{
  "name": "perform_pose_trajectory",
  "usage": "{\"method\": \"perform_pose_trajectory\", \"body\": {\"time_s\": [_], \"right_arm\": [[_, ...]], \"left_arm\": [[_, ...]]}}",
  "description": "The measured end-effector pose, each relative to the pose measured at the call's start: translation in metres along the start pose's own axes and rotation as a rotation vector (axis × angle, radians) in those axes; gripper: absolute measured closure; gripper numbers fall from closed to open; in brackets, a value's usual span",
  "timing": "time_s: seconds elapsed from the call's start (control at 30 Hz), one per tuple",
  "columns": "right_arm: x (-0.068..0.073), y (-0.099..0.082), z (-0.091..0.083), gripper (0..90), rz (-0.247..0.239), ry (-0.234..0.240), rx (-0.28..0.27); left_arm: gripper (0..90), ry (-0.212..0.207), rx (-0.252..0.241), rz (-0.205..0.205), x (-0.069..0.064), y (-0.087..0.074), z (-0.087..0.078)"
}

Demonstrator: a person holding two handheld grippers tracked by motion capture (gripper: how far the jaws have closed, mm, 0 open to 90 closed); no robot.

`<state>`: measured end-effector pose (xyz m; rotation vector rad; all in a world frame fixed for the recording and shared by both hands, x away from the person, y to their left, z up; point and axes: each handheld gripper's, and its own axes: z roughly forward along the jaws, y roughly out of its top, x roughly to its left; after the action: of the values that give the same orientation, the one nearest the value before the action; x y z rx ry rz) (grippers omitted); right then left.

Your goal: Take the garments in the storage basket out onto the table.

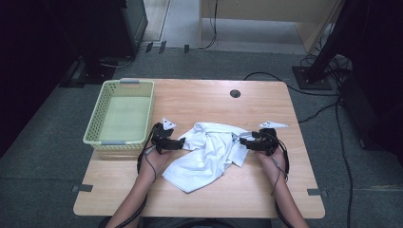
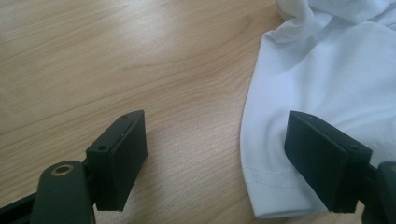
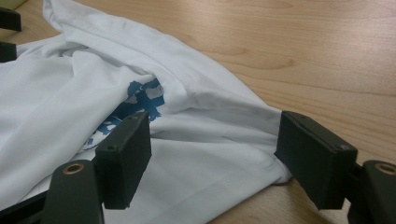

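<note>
- wooden table (image 1: 266,190), white T-shirt (image 1: 209,152) crumpled near its middle, spread toward the person's edge
- green perforated basket (image 1: 97,116) at table's left-rear, inside looks empty, well apart from shirt's main bulk
- left gripper (image 1: 179,141) at shirt's left edge, held by left hand (image 1: 154,159); forearm comes in from bottom
- left gripper view: jaws spread wide, nothing between them but bare wood and the shirt's hemmed edge (image 2: 275,179); right-hand jaw sits over the fabric, left-hand jaw over bare table (image 2: 116,56)
- right gripper (image 1: 243,140) at shirt's right edge, right hand (image 1: 275,159) behind it
- right gripper view: jaws released, wide apart, shirt fabric (image 3: 196,154) lying between them, not pinched; blue print (image 3: 135,100) visible in a fold just past left-hand jaw
- can't tell if either gripper's jaws touch the cloth or hover just above
- grey three-cornered plates on top of both grippers, cables trail back along forearms
- dark round hole (image 1: 235,93) in tabletop near far edge
- floor beyond the table: black cables (image 1: 328,102) and stand bases
</note>
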<state>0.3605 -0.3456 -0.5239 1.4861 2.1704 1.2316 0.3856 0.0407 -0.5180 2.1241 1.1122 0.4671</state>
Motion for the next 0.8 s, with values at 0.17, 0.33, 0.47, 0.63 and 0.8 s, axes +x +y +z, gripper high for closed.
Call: {"method": "perform_pose_trajectory", "body": {"time_s": [0.17,0.33,0.47,0.63,0.8], "right_arm": [[-0.003,0.002,0.002,27.1,-0.033,-0.033,0.004],[-0.008,0.006,0.005,27.1,-0.05,-0.056,0.004],[-0.009,0.007,0.006,27.1,-0.063,-0.063,0.0],[-0.013,0.007,0.004,27.1,-0.075,-0.074,0.002],[-0.013,0.006,0.002,33.8,-0.149,-0.145,0.029]], "left_arm": [[22.1,-0.001,0.003,0.0,0.0,0.001,0.0],[22.1,0.005,-0.005,-0.005,0.001,0.002,0.002],[22.1,0.017,-0.019,-0.018,0.003,0.003,0.006],[22.1,0.023,-0.031,-0.023,0.005,0.003,0.007],[22.1,0.037,-0.046,-0.038,0.007,0.003,0.008]]}}
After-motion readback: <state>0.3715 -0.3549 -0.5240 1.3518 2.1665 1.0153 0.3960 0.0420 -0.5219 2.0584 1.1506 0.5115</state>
